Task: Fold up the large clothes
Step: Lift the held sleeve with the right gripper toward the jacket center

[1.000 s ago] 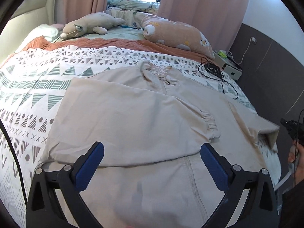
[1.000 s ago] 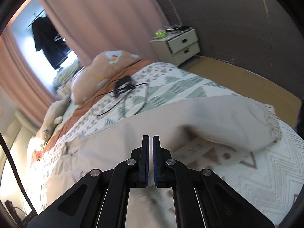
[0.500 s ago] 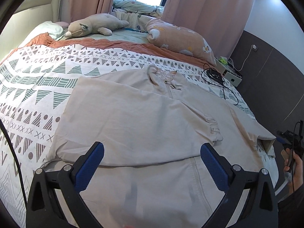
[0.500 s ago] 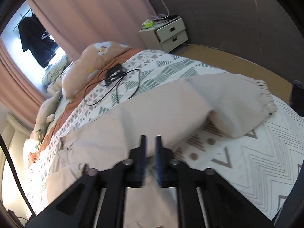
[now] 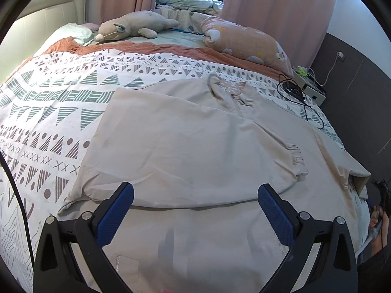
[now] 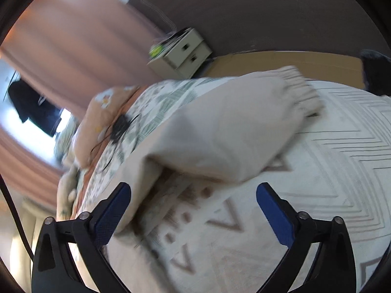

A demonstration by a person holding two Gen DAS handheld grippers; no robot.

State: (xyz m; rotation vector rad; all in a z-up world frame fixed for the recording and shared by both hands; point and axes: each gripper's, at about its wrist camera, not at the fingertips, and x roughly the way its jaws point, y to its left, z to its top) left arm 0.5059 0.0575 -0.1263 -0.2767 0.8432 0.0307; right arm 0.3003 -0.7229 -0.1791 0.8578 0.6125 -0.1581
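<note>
The big shirt [image 5: 195,146] is plain beige. The blanket [image 5: 48,112] is white with green and brown triangles, dots and crosses, and an orange edge. The pillow [image 5: 246,46] is peach with little white flowers. The curtains [image 5: 276,12] are pink. Each tool has black arms and blue pads [image 5: 114,214].

Left hand-held gripper [image 5: 195,205] jaws spread wide, holding nothing. Right hand-held gripper [image 6: 193,204] likewise agape, empty.
</note>
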